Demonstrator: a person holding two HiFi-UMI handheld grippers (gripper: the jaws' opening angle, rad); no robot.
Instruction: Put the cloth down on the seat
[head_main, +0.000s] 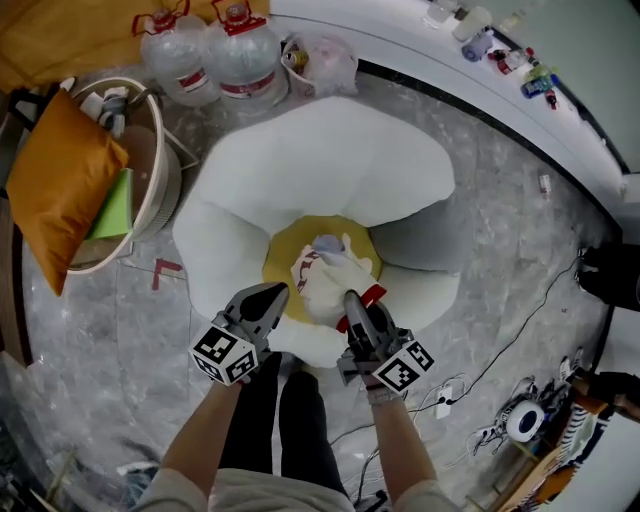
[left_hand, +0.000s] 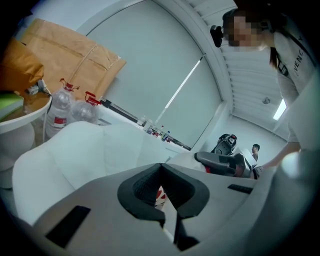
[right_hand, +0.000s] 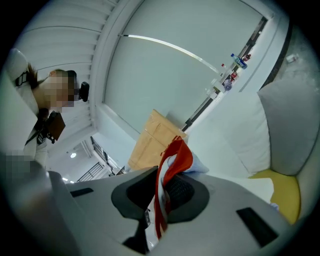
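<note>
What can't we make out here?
- Whether the cloth touches the seat: head view looks steeply down, the bundle hides its own underside.
- Print on the cloth: crumpled, too small in every view.
- Contents of the basket: head view, orange cushion covers them.
- The ledge items: head view, too small.

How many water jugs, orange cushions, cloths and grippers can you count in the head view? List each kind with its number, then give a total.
Water jugs: 2
Orange cushion: 1
Cloth: 1
Grippers (left gripper, right gripper): 2
Total: 6
</note>
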